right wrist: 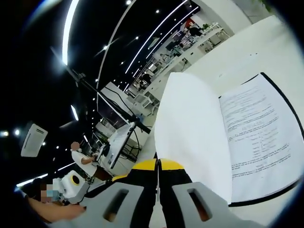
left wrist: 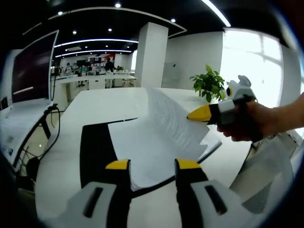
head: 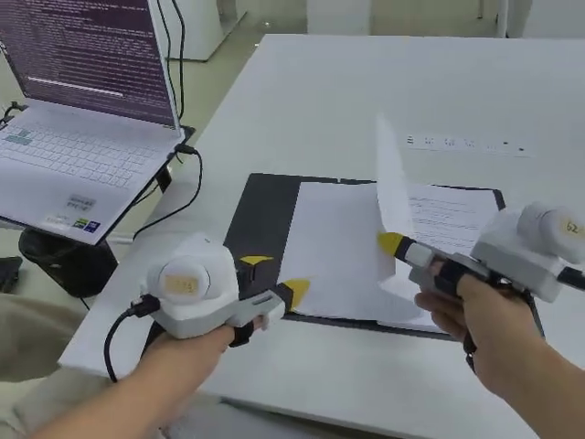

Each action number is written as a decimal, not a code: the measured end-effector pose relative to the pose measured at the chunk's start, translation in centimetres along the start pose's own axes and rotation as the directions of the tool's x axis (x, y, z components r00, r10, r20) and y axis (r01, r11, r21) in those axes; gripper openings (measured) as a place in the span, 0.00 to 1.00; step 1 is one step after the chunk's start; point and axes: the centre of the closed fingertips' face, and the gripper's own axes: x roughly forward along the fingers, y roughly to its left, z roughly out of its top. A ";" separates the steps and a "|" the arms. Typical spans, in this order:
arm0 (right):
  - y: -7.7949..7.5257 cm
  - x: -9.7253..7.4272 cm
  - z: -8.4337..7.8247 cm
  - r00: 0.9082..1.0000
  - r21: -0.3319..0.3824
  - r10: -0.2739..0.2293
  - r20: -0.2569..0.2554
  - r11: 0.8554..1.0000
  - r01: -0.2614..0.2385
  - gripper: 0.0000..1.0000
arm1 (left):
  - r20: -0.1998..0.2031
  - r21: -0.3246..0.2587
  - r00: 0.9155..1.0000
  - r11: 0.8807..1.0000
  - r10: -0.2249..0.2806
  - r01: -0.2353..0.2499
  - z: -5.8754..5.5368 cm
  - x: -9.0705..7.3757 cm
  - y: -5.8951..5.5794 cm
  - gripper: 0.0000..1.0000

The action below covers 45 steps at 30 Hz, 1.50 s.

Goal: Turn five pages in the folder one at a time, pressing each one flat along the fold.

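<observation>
We judge this turn half done. On the white table (head: 366, 82), across the open folder (head: 260, 219), the page (head: 391, 183) should swing leftward in an arc about the fold, never tugged away from the binding. Our right claw (head: 393, 244), clamped on the page's near edge, should let go only once it lies down. Our left claw (head: 277, 276), jaws apart and hovering at the folder's near left edge, can then press along the fold. The folder is black and lies flat just in front of us, with a white sheet (head: 329, 247) on its left half and a printed sheet (head: 452, 215) on its right. The page stands nearly upright over the middle, thin, white and slightly curled.
</observation>
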 end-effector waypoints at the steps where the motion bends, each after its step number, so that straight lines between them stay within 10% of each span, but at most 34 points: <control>1: 0.1 0.3 -0.3 1.000 0.005 0.000 -0.006 1.000 0.000 0.00 | -0.001 -0.003 1.000 1.000 0.003 -0.003 0.0 -0.2 0.2 0.35; 29: -2.2 11.2 -8.3 0.977 0.038 -0.087 -0.196 0.995 0.096 0.00 | -0.034 -0.081 0.997 0.994 0.075 -0.078 -3.0 -2.7 3.8 0.35; 39: -4.0 11.4 -10.4 0.961 0.054 -0.135 -0.242 0.987 0.152 0.00 | -0.058 -0.077 0.994 0.993 0.090 -0.094 -3.7 -2.7 4.5 0.35; 45: -3.4 11.6 -11.9 0.961 0.128 -0.060 -0.270 0.987 0.098 0.09 | -0.070 -0.067 0.993 0.993 0.094 -0.099 -3.9 -2.5 4.9 0.35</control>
